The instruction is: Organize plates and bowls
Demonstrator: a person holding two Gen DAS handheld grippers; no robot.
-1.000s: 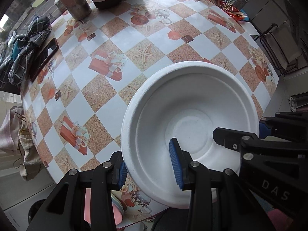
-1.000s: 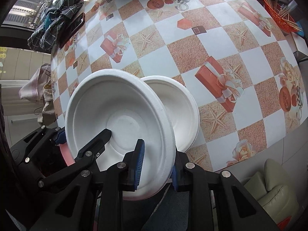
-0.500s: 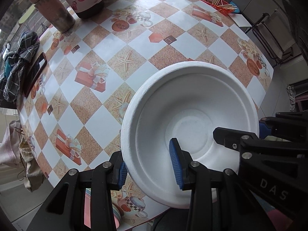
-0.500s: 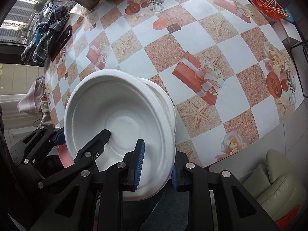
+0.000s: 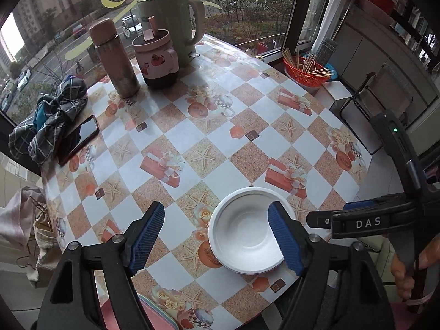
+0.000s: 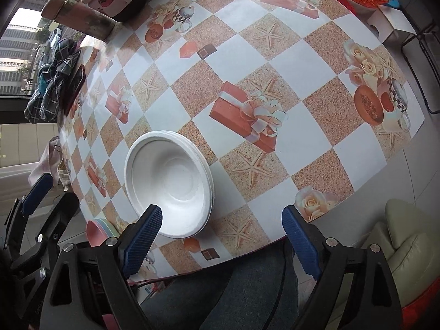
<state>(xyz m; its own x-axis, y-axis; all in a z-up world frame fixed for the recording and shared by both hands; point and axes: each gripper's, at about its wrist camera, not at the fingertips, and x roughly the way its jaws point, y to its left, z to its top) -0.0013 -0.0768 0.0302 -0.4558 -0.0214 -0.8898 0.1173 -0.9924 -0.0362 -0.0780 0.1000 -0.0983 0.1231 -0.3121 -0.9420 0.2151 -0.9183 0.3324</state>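
Observation:
White bowls (image 5: 244,233) sit nested in one stack on the patterned table (image 5: 192,137), close to its near edge. My left gripper (image 5: 217,238) hovers above them with its jaws opening. The stack shows between its blue pads (image 5: 148,233), which touch nothing. In the right wrist view the same stack of bowls (image 6: 170,184) lies ahead and left of my right gripper (image 6: 221,239), whose jaws are also opening and hold nothing. A pile of pink and pastel plates (image 6: 96,228) peeks out below the table edge on the left.
At the far side stand a green kettle (image 5: 176,19), a pink lidded pot (image 5: 156,55) and a thermos (image 5: 115,57). A checked cloth (image 5: 49,118) and a phone (image 5: 78,137) lie at the left edge. A red basket of skewers (image 5: 305,71) sits far right, and a sofa (image 6: 407,236) is beside the table.
Both grippers have let go of the white bowl, which now rests nested on the other bowl. The left gripper has risen and tilted up, so the far side of the table shows.

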